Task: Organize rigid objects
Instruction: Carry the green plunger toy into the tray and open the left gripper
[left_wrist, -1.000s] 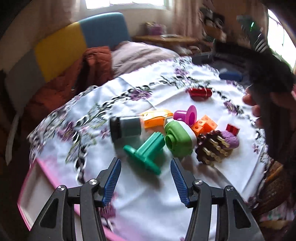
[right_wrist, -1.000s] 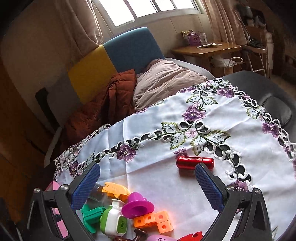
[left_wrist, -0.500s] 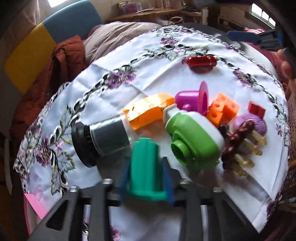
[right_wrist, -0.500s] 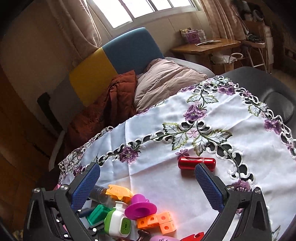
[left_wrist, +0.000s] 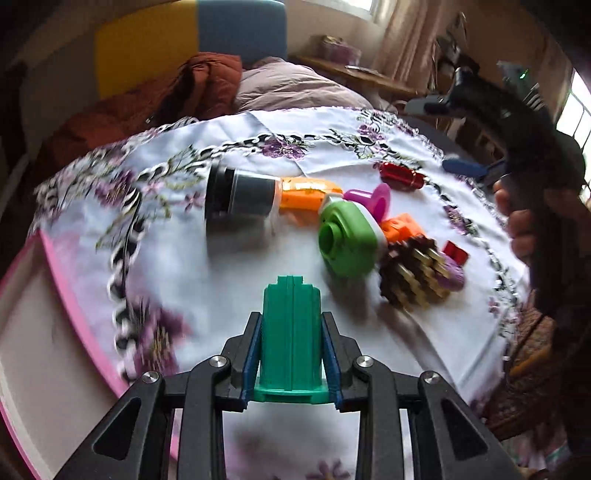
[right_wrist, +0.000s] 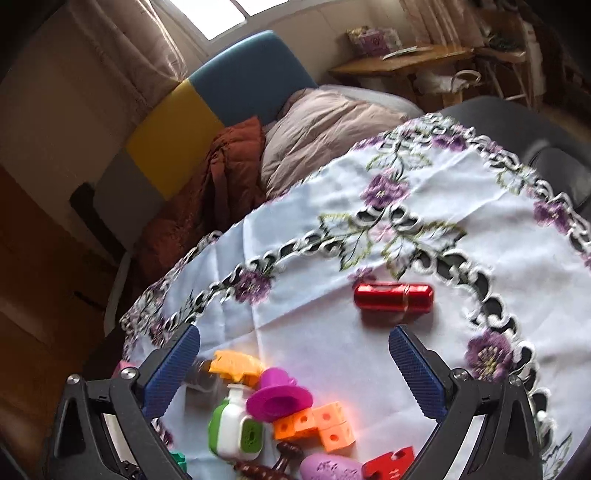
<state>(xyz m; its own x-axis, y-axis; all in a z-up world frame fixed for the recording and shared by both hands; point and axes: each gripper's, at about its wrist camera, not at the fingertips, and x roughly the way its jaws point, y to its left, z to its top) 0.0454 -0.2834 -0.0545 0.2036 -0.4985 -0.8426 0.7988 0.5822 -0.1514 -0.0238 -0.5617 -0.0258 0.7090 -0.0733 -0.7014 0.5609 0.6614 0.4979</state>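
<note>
Left claw (left_wrist: 291, 354) clamps the green peg (left_wrist: 291, 332) by its flat sides, lifted at lower centre for transfer. Right claw (right_wrist: 295, 373) hovers wide open, empty. Remaining toys (left_wrist: 343, 240) cluster mid-frame on the table (left_wrist: 258, 273); pink tray (left_wrist: 48, 332) lower left.

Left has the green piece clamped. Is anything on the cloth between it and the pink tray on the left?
Nothing visible does. The left gripper holds the green piece over bare tablecloth, and the pink tray lies just past the cloth's left edge. The black-capped jar and green bottle lie farther ahead, off that path.
</note>
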